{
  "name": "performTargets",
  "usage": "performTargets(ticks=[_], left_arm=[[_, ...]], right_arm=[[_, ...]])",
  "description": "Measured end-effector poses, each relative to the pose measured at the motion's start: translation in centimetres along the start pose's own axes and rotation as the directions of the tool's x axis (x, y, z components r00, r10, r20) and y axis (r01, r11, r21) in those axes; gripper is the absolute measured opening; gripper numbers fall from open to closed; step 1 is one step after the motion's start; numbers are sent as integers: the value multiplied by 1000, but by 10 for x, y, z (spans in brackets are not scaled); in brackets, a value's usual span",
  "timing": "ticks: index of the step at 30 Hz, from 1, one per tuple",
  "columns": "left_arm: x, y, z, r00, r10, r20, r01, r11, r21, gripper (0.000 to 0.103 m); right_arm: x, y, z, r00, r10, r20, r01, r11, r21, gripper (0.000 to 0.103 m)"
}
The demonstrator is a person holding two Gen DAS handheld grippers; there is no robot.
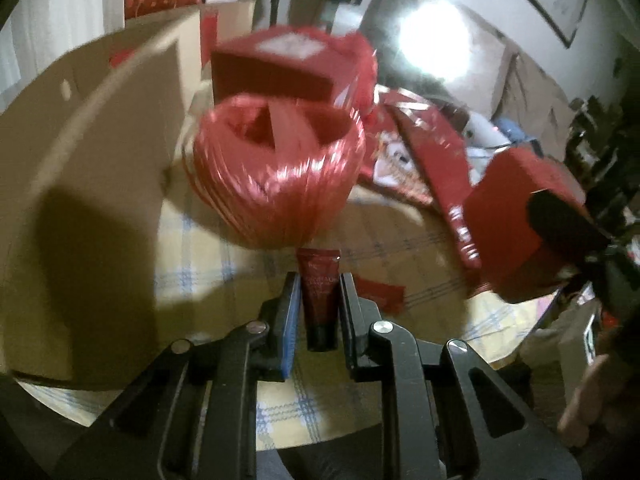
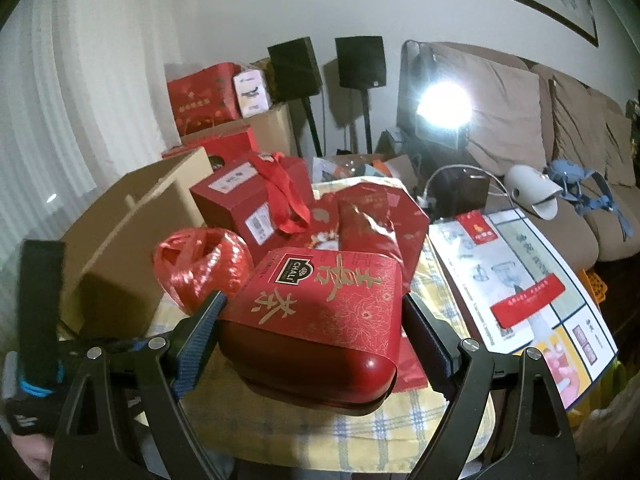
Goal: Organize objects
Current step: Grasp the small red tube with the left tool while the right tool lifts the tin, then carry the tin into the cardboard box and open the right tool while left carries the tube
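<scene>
My left gripper (image 1: 319, 286) is shut on a small dark red tube (image 1: 319, 300), held above the checked tablecloth (image 1: 192, 264). A ball of red plastic twine (image 1: 276, 176) lies just ahead of it, blurred. My right gripper (image 2: 312, 312) is shut on a red CHALI tea tin (image 2: 316, 320), its jaws spread wide on the tin's two sides. The tin also shows at the right of the left wrist view (image 1: 516, 236). The twine ball also shows left of the tin in the right wrist view (image 2: 204, 268).
An open cardboard box (image 2: 132, 232) stands at the left. A red gift box with ribbon (image 2: 256, 200) and red packets (image 2: 380, 224) lie behind the tin. A printed sheet (image 2: 516, 280) lies right. A bright lamp (image 2: 442, 104) and sofa (image 2: 560, 128) are beyond.
</scene>
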State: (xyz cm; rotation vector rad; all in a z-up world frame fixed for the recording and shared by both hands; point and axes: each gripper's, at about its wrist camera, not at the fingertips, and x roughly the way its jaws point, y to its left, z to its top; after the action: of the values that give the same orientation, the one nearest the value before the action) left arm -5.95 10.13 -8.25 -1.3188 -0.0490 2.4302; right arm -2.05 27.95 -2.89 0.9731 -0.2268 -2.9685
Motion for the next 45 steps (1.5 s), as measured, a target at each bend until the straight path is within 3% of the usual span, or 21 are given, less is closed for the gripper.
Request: performTargets(ticks=[9, 20, 35, 45], left_arm=[[-58, -4, 36, 992, -29, 120, 29, 1000, 4, 17], [-93, 45, 52, 979, 35, 201, -19, 997, -78, 18], [-116, 151, 41, 961, 185, 207, -133, 962, -238, 18], [-114, 215, 32, 956, 237, 171, -170, 927, -335, 18]], right_arm=[[-5, 34, 23, 997, 59, 42, -57, 996, -62, 89], [1, 94, 41, 987, 153, 56, -143, 979, -145, 89], [38, 200, 46, 950, 313, -9, -305, 919, -248, 89], [63, 257, 40, 935, 350, -53, -348, 880, -323, 88]])
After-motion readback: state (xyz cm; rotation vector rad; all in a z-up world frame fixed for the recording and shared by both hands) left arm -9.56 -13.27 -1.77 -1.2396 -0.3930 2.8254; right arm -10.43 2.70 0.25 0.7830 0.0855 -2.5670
